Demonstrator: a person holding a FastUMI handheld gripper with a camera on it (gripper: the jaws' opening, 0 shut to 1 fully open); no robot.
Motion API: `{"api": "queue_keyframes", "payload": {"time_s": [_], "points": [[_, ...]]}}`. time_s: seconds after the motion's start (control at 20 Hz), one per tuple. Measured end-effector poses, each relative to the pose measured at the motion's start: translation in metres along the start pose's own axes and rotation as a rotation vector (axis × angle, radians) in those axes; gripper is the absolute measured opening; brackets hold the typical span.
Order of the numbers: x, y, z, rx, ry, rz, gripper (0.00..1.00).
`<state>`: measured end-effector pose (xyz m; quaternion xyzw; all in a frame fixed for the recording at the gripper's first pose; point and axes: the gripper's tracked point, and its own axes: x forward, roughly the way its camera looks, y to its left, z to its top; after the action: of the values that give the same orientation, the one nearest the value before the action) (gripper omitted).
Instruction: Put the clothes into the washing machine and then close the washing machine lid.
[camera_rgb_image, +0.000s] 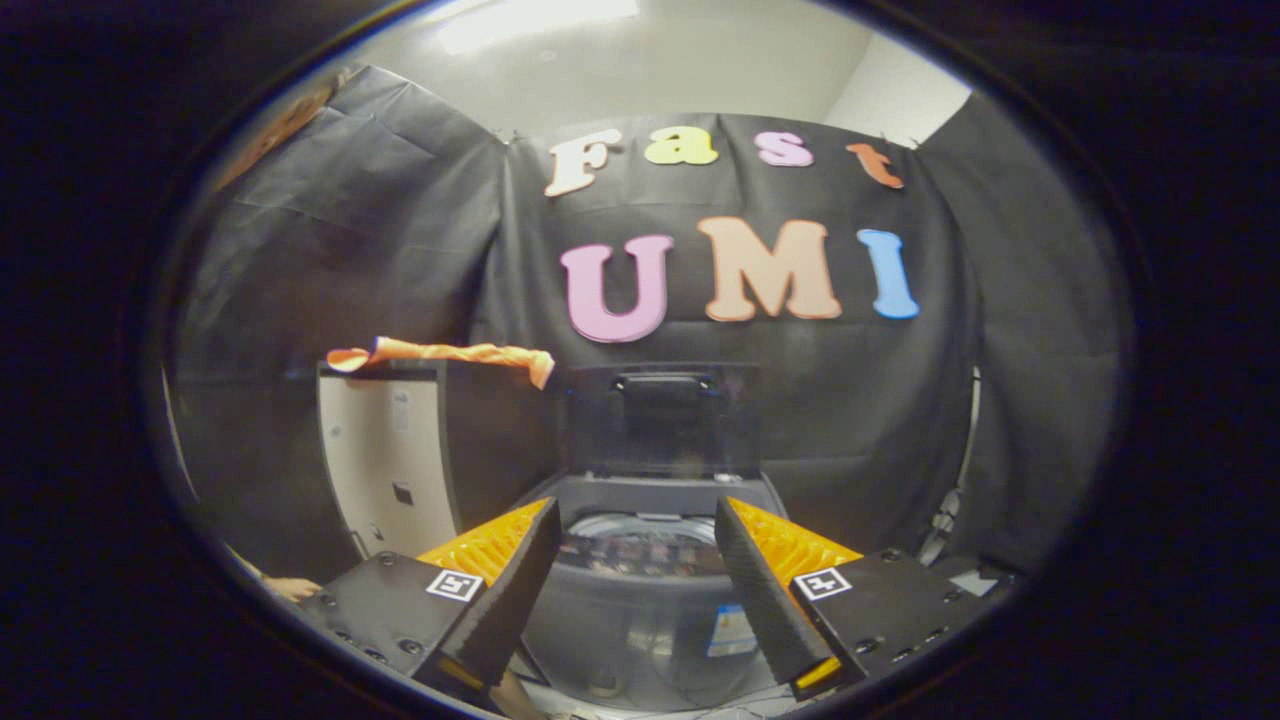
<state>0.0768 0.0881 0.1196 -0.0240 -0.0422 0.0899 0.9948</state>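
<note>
While you held the gripper (636, 515) up in front of the washing machine (640, 600), its two fingers stood wide apart with nothing between them, tips pointing toward the machine's open top. Between the fingers you had the round drum opening (640, 545), rim pale, inside dim, contents too dark to tell. Machine's lid (662, 418) was raised, standing upright just beyond the opening, dark and see-through, a handle bar near its top edge. Front of the machine curved down below the fingers, with a small label (733, 630) on it, not legible. Clothes: an orange cloth (445, 355) lay stretched along the top of a cabinet (390, 470) beside the machine, on the left-finger side, well beyond the fingertips; one end of the cloth hung off the cabinet's corner nearest the lid. Cabinet had a pale side panel and a darker front. Cloth was apart from the gripper, not touched. A bit of your hand (292, 588) showed low beside the left finger's base. Each finger base carried a square marker (455, 584). Black cloth wall (860, 400) hung behind everything, pale ceiling above
</note>
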Motion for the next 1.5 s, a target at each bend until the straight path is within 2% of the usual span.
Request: {"api": "queue_keyframes", "payload": {"time_s": [0.45, 0.6, 0.75, 1.05, 1.5], "points": [[0.16, 0.153, 0.143, -0.007, -0.037, 0.361, 0.97], [0.21, 0.198, 0.159, -0.012, 0.04, 0.436, 0.97], [0.255, 0.238, 0.148, -0.06, 0.158, 0.498, 0.98], [0.313, 0.297, 0.088, -0.125, 0.397, 0.59, 0.98], [0.321, 0.297, 0.041, -0.153, 0.645, 0.573, 0.98]]}}
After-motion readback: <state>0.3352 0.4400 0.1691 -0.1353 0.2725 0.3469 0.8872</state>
